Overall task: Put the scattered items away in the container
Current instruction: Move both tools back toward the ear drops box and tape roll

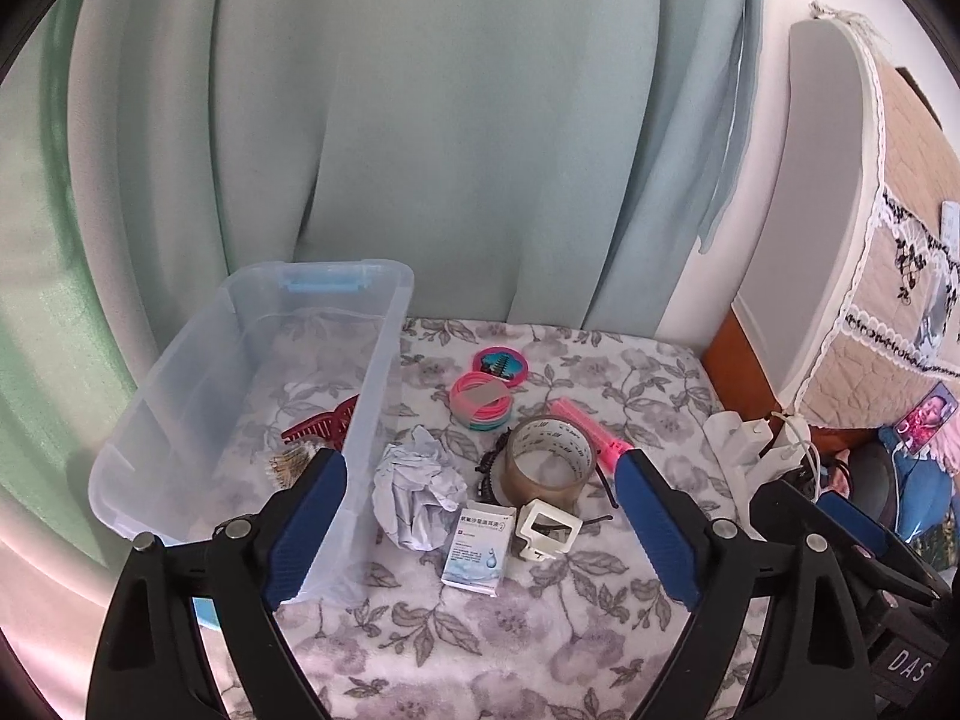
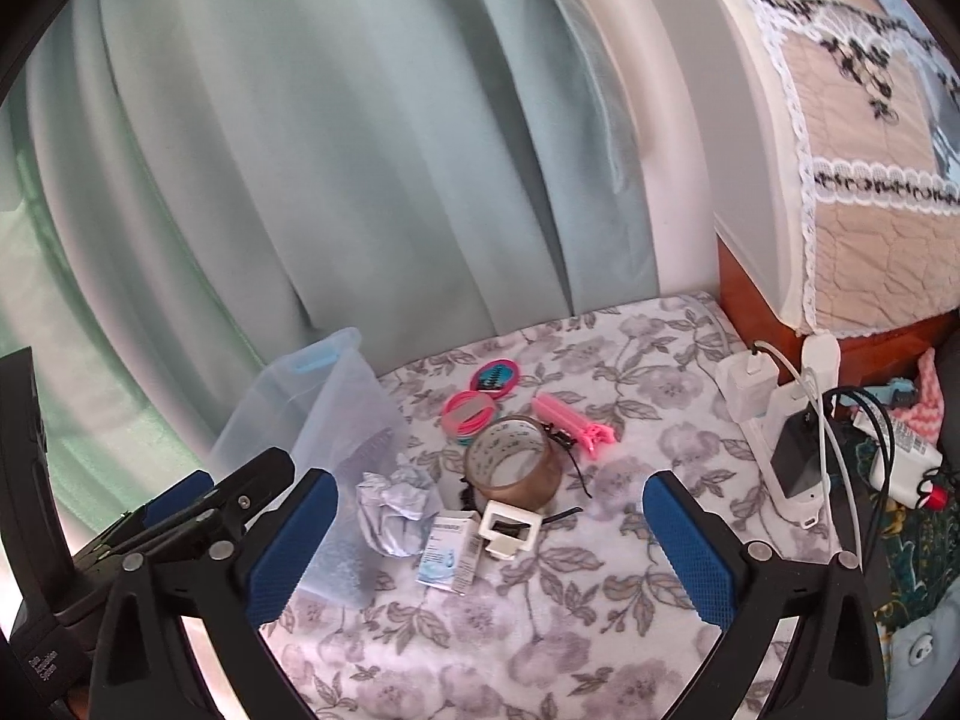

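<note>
A clear plastic bin (image 1: 384,360) stands at the left on the floral cloth; a red comb (image 1: 321,423) lies inside it. Scattered to its right are a crumpled paper (image 1: 417,486), a small medicine box (image 1: 480,549), a white clip (image 1: 549,528), a brown tape roll (image 1: 549,459), pink hair bands (image 1: 480,402), a round mirror (image 1: 501,365) and a pink clip (image 1: 591,429). My left gripper (image 1: 480,468) is open and empty above the paper and box. My right gripper (image 2: 489,501) is open and empty, just nearer than the same pile; the tape roll (image 2: 513,471) lies ahead of it.
A white power strip (image 2: 774,420) with chargers and cables lies at the right edge of the cloth. A wooden cabinet (image 2: 756,294) and a covered appliance stand behind it. Green curtains hang at the back. Black hair pins (image 1: 594,519) lie by the tape.
</note>
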